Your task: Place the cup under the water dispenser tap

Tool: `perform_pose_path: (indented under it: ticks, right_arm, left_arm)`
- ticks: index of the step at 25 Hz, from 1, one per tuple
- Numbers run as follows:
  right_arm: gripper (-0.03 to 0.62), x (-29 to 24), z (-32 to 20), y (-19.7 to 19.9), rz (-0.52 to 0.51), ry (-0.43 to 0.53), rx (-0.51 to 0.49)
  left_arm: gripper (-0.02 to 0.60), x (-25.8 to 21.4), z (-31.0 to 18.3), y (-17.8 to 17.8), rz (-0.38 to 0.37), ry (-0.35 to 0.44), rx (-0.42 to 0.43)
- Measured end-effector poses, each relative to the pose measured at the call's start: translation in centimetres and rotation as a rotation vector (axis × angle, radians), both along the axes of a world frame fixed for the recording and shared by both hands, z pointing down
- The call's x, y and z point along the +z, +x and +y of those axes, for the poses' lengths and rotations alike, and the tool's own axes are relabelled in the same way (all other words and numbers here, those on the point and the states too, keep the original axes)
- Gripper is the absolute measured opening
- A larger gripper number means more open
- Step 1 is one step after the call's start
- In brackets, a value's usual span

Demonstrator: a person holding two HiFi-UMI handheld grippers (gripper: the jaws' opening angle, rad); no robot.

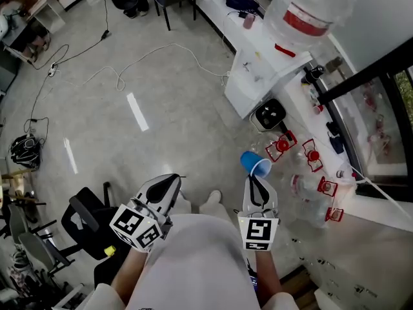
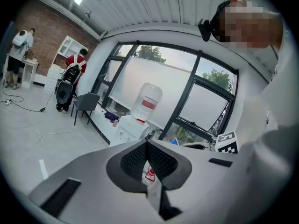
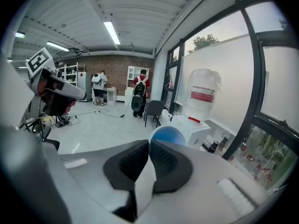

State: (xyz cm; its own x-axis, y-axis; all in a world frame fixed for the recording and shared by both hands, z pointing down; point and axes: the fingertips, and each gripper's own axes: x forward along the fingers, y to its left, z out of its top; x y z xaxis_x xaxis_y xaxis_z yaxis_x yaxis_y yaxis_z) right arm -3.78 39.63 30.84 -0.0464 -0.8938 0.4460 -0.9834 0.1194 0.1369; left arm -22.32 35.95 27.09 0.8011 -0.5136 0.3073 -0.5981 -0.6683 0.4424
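Glossy floor [image 1: 161, 108] lies between the person and the water dispenser [image 1: 255, 76] at one o'clock, so the right gripper [image 1: 257, 181] pinches the blue cup [image 1: 255, 163] by its rim, apparently for carrying there, while the left gripper [image 1: 173, 183], pressed together and empty, hangs idle

One cup [image 1: 257, 165], one dispenser [image 1: 255, 82].

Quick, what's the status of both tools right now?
Left tool: closed, nothing in it.
Right tool: closed on the blue cup.
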Motion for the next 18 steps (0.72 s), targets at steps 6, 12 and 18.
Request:
perform_pose_path:
  ticks: [6, 12, 18]
  right_arm:
    - [0.026, -0.2, 1.5, 2.5, -0.029, 0.021, -0.031]
    - [0.026, -0.8, 2.4, 4.6, -0.040, 0.050, -0.058]
    - [0.026, -1.1, 1.9, 6.1, -0.052, 0.050, -0.071]
  left_arm:
    - [0.000, -1.1, 1.0, 3.3, -0.007, 0.041, -0.004]
    - [0.000, -0.7, 2.1, 5.6, -0.008, 0.059, -0.025]
    - [0.000, -0.9, 1.7, 6.8, -0.012, 0.054, -0.041]
